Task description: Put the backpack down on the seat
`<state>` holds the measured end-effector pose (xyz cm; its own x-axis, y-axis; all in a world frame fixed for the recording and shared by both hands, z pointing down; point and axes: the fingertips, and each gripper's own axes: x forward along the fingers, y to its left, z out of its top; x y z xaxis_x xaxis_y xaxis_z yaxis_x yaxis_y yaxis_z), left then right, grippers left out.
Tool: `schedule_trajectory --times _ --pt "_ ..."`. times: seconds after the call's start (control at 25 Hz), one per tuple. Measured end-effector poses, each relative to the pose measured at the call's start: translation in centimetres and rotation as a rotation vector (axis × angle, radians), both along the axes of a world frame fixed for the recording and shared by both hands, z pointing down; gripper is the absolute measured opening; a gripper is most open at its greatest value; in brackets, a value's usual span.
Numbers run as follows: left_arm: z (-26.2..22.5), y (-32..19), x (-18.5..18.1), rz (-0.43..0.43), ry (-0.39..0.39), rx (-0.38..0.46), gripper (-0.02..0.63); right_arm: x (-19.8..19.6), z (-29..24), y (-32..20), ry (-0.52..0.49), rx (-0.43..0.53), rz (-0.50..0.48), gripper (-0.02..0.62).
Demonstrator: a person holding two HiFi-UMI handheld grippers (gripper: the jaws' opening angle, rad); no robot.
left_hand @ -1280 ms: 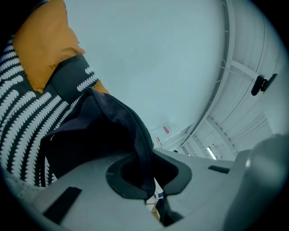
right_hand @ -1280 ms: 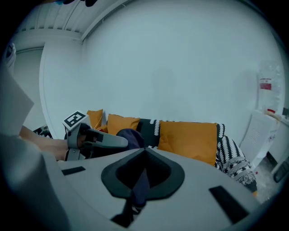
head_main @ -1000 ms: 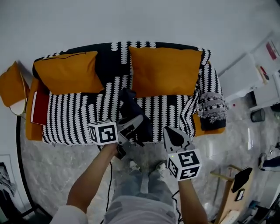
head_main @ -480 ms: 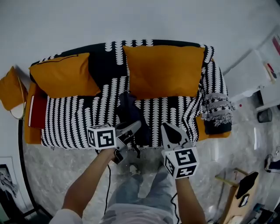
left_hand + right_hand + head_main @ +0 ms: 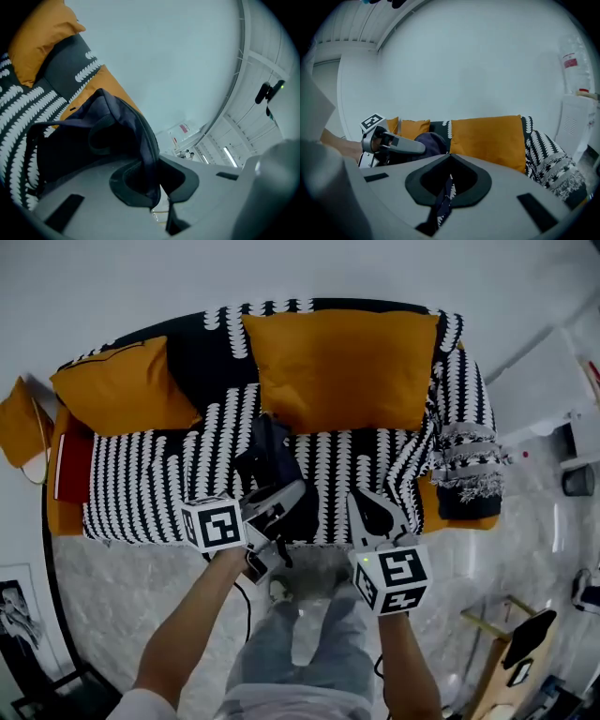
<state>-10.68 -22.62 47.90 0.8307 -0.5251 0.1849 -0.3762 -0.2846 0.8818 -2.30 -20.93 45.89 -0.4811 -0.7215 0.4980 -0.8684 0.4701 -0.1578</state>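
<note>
The dark navy fabric backpack (image 5: 272, 460) stands tall over the middle of the surface (image 5: 141, 498), a sofa seat under a black-and-white patterned cover. Whether its base actually bears on that surface, I can't tell from here. Nothing of its inside shows.

The left tongs (image 5: 151, 183) are clamped tight on a fold of the backpack's dark cloth, which runs right between the two pads. The right tongs (image 5: 450, 158) sit just beside it to the right, over the front edge of the surface. Their tips are pressed together with nothing held at them, and they're not touching the backpack.

Behind the backpack, a big orange square cushion (image 5: 342, 367) leans on the backrest, and a smaller orange cushion (image 5: 127, 390) fills the left corner. A flat red rectangular item (image 5: 70, 470) lies on the orange left arm. A fringed black-and-white throw (image 5: 464, 460) drapes over the right arm.

Out in the room there's a plain white wall (image 5: 281, 273) behind the sofa and a grey marbled floor (image 5: 131, 601) in front, with the person's jeans-clad legs (image 5: 300, 643) close to the front edge. A white cabinet (image 5: 544, 390) stands off to the right, and a wooden stand (image 5: 506, 652) sits at lower right.
</note>
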Motion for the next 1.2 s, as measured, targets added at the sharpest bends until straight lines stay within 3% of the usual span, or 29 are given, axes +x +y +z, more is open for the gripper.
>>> schedule_trajectory --times 0.44,1.2 --pt "2.1 -1.3 6.9 0.001 0.001 -0.032 0.028 6.0 0.9 -1.2 -0.013 -0.002 0.041 0.002" --pt "7.1 -2.2 17.0 0.052 -0.132 -0.059 0.028 13.7 4.3 -2.6 -0.031 -0.067 0.055 0.002"
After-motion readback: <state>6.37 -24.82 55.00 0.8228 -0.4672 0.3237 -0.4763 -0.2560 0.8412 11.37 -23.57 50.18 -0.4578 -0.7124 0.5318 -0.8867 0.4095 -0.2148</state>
